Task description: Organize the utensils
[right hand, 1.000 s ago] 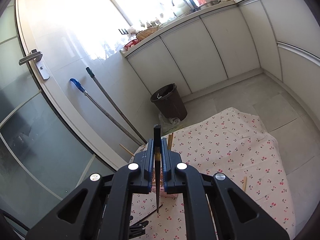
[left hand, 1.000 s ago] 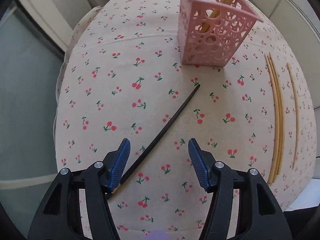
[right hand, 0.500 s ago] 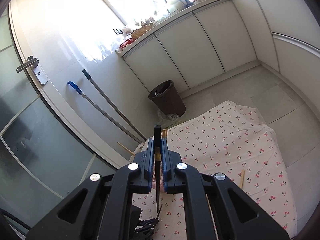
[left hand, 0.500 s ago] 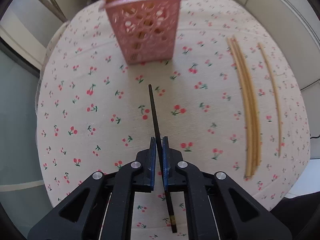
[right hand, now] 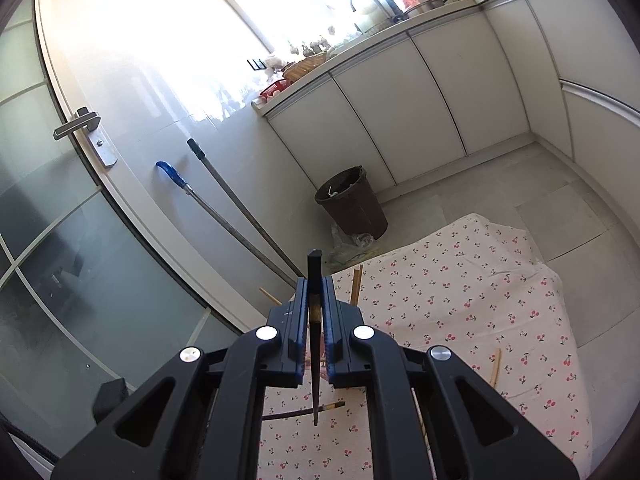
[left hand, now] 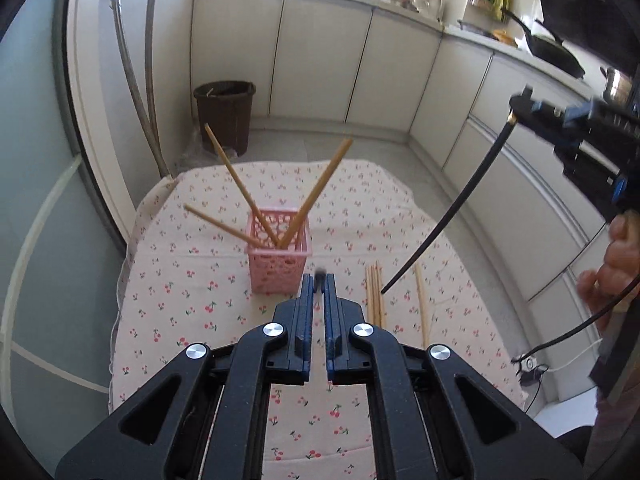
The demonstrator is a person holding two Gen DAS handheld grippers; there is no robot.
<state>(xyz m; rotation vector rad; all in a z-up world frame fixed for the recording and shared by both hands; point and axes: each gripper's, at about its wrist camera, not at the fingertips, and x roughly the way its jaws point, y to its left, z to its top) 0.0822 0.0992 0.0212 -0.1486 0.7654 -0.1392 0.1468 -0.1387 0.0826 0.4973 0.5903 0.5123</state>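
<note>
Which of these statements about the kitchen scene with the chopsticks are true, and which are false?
1. The pink basket holds three wooden chopsticks. True.
2. The right gripper is open and empty. False: it is shut on a black chopstick.
3. Loose wooden chopsticks lie on the cherry cloth, to the right of the basket in the left wrist view. True.
4. The basket lies on its side. False: it stands upright on the cloth.
5. The left gripper is shut on a second black chopstick. True.
</note>
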